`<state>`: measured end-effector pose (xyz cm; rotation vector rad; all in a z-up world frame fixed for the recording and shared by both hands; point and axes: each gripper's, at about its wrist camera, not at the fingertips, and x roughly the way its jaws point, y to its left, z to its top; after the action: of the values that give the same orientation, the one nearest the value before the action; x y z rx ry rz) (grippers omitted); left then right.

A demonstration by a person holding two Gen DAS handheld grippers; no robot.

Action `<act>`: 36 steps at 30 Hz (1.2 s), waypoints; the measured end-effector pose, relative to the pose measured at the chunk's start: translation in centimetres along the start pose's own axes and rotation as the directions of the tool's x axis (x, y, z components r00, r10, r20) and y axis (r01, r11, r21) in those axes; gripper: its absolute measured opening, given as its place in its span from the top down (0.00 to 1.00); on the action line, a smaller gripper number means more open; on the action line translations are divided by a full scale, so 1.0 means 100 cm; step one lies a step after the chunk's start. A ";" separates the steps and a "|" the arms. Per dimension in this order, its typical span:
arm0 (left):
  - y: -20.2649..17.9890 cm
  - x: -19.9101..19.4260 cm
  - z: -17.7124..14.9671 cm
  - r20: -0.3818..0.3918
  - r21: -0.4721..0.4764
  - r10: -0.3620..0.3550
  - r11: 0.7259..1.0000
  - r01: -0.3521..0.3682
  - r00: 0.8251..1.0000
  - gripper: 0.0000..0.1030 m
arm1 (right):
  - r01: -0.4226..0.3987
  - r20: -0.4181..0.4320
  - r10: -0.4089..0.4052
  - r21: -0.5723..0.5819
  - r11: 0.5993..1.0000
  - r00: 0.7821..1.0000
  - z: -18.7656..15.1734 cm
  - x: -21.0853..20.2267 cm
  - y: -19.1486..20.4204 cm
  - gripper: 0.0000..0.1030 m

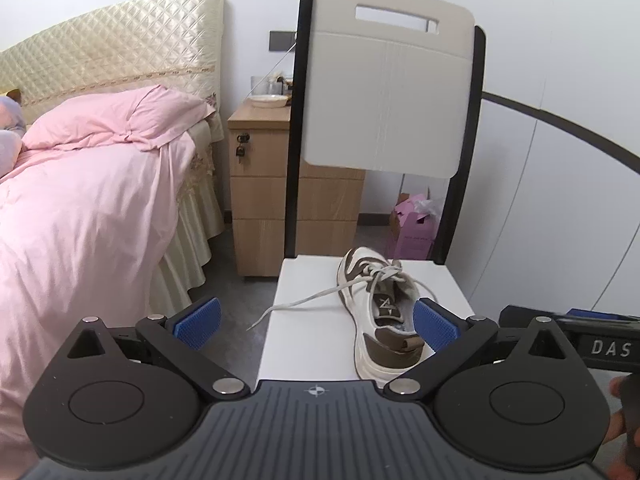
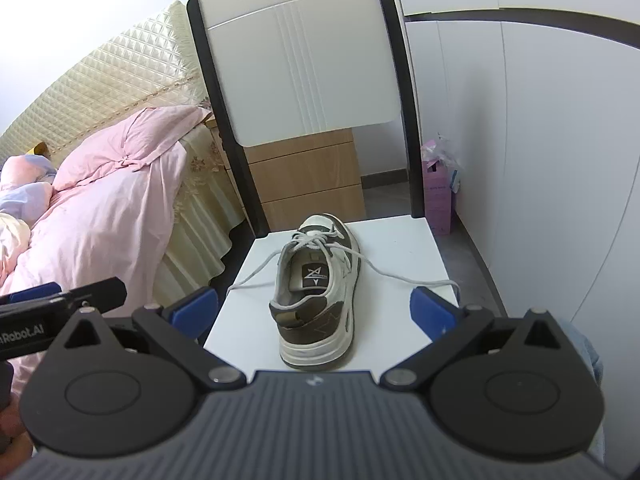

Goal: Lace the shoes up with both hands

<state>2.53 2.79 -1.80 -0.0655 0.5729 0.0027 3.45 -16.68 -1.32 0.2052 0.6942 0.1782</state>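
Resting heel-first toward both cameras, the shoe [image 2: 316, 288] sits on the white seat [image 2: 396, 240] of a chair, its laces crossed near the toe into what looks like a loose first knot, with no bow. One lace end [image 1: 280, 306] trails off the seat's left edge; the other [image 2: 408, 278] runs out toward the right edge. Both the left gripper [image 1: 316, 322] and the right gripper [image 2: 314, 306] hang short of the shoe with jaws spread wide, nothing between the blue pads. By my reading the step in hand is a regrasp between knot and bow. Next, each gripper must drop to its own lace end, pinch the thin cord flat on the seat without nudging the shoe, then lift. Readable writing: "DAS" on the neighbouring tool in the left view, "Robot.AI" in the right, and a star logo on the tongue [image 2: 316, 274].
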 end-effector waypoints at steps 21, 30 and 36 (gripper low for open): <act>0.001 -0.002 0.003 0.005 -0.013 -0.034 0.999 0.034 0.999 0.00 | 0.030 0.006 -0.030 -0.009 1.000 1.000 0.001 0.004 -0.004 0.00; 0.002 -0.002 0.003 0.001 -0.015 -0.032 0.999 0.032 0.999 0.00 | 0.034 0.007 -0.034 -0.012 0.999 0.999 0.002 0.005 -0.003 0.00; 0.003 0.000 0.004 -0.003 -0.016 -0.032 0.999 0.032 0.999 0.00 | 0.041 0.015 -0.041 -0.016 0.999 0.999 0.003 0.004 -0.002 0.00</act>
<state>2.70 3.09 -1.47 -0.0900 0.5755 -0.0238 3.95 -16.85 -1.43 0.1762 0.6818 0.1434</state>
